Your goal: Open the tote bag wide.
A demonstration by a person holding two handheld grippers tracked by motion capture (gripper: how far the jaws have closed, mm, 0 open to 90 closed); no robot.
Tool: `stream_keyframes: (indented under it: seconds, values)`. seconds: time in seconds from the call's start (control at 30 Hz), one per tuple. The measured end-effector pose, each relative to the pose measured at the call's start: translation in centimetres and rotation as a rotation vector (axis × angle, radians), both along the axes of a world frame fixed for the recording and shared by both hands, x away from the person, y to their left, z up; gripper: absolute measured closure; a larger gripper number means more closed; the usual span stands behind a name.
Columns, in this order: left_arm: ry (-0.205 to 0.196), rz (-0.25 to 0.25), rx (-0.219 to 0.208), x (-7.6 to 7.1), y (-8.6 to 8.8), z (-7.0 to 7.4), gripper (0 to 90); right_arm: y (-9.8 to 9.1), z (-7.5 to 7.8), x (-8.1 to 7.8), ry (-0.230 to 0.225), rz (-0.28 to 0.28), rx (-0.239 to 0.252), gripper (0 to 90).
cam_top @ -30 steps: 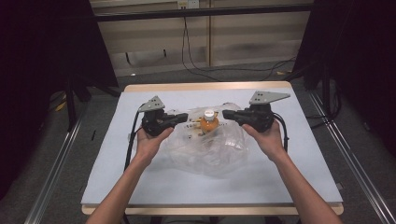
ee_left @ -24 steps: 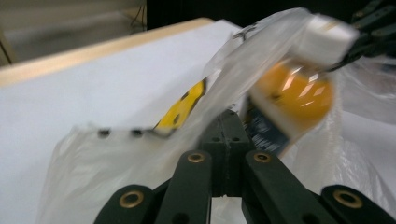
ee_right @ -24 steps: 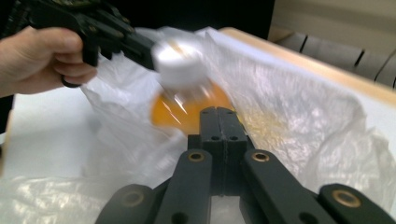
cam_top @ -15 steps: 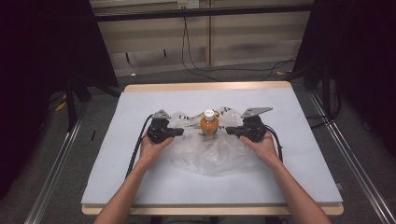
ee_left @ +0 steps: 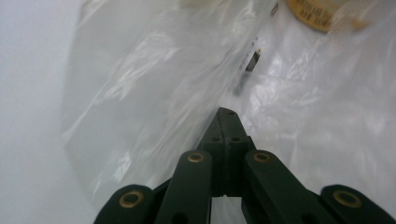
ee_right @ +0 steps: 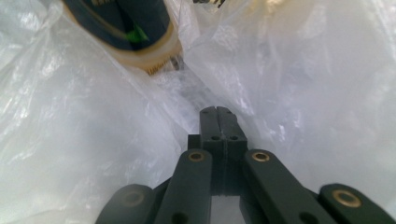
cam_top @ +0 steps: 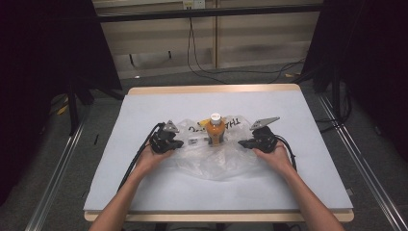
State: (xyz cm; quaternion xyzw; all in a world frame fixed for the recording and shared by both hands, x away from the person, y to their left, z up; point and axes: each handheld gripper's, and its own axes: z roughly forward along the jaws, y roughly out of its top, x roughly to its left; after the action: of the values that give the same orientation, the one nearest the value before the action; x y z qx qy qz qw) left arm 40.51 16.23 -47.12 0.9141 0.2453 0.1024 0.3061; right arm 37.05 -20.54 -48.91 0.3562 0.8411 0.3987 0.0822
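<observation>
From above, your forearms reach low over the surface (cam_top: 144,110), left gripper (cam_top: 179,144) and right gripper (cam_top: 242,143) flanking the upright bottle (cam_top: 214,130); each gripper view shows jaws clamped on the plastic bag (ee_left: 154,79).

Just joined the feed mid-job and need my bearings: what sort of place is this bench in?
Probably a lab or data-recording booth, not a home. A white-topped table stands between black curtains, metal rails run along the floor on both sides, and loose cables trail behind it.
</observation>
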Motion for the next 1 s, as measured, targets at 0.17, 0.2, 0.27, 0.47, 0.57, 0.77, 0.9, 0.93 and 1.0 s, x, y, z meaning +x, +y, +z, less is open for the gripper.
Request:
stream_keyframes:
  seconds: [0.17,0.2,0.27,0.47,0.57,0.77,0.9,0.93,1.0]
  values:
    - [0.016,-0.022,0.006,-0.5,1.1,0.2,90.0,-1.0,0.6,-0.8,0.001,0.040,-0.069,90.0]
    - [0.017,-0.019,0.011,-0.7,1.2,0.2,90.0,-1.3,0.7,-1.0,0.010,0.043,-0.079,90.0]
    - [0.022,-0.025,0.008,-1.0,1.6,0.2,90.0,-2.0,0.9,-1.3,0.015,0.049,-0.095,90.0]
    - [0.047,-0.002,-0.038,-1.3,3.3,0.1,90.0,-4.2,1.2,-2.5,0.032,0.039,-0.134,90.0]
    - [0.035,-0.023,-0.029,-1.4,3.4,0.1,90.0,-4.8,1.0,-2.9,0.028,0.028,-0.101,90.0]
    - [-0.006,-0.051,-0.137,-2.2,1.2,1.9,90.0,-3.3,2.2,-2.8,-0.013,0.055,-0.048,90.0]
    - [-0.027,-0.073,-0.135,-2.5,-0.2,3.4,90.0,-2.1,4.0,-2.5,-0.049,0.077,0.001,90.0]
    - [-0.032,-0.081,-0.127,-2.6,-0.4,3.7,90.0,-1.8,4.4,-2.4,-0.060,0.085,0.005,90.0]
    - [-0.032,-0.095,-0.130,-2.5,-0.6,4.1,90.0,-1.6,4.7,-2.3,-0.064,0.085,0.005,90.0]
